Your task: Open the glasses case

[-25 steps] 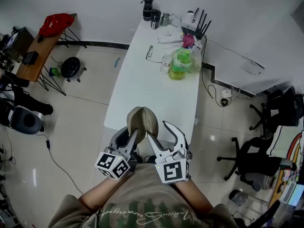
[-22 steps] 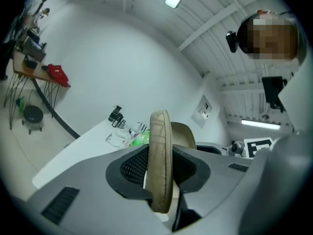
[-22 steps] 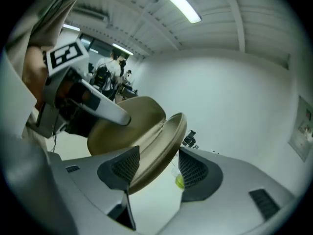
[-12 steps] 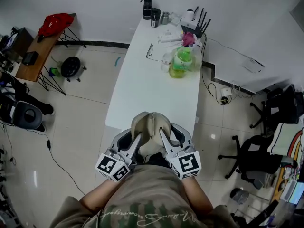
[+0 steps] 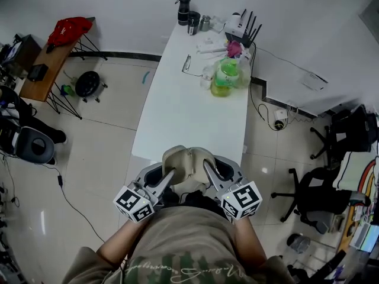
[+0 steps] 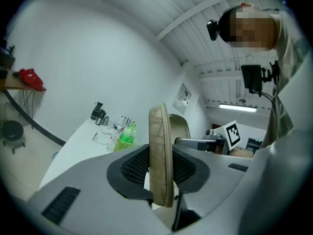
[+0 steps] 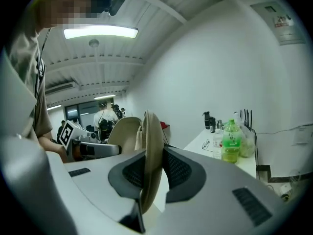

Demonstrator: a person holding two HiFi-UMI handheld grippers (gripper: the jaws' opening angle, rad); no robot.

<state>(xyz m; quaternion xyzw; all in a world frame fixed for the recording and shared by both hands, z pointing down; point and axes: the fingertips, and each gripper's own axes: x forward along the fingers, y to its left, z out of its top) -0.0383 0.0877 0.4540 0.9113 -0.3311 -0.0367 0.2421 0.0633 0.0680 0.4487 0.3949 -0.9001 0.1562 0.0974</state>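
A beige glasses case (image 5: pixel 187 161) hangs in the air between my two grippers, just off the near end of the white table (image 5: pixel 189 108). Its two shells stand slightly apart. My left gripper (image 5: pixel 167 178) is shut on the left shell (image 6: pixel 160 155), which runs edge-on between its pads. My right gripper (image 5: pixel 208 171) is shut on the right shell (image 7: pixel 150 153); its jaws have just been closing with that shell between them. In each gripper view the other shell (image 6: pixel 179 127) (image 7: pixel 122 133) and the opposite gripper (image 6: pixel 205 143) (image 7: pixel 93 150) show behind.
At the table's far end stand a green bottle (image 5: pixel 224 78), a pair of glasses (image 5: pixel 187 65), dark flasks (image 5: pixel 185 10) and a router (image 5: pixel 243 25). Office chairs (image 5: pixel 314 200) stand at the right, a small side table (image 5: pixel 47 64) at the left.
My right gripper, open beside the case a second ago, has come in and closed on the right shell. The case has shifted a little to the right and its shells show apart.
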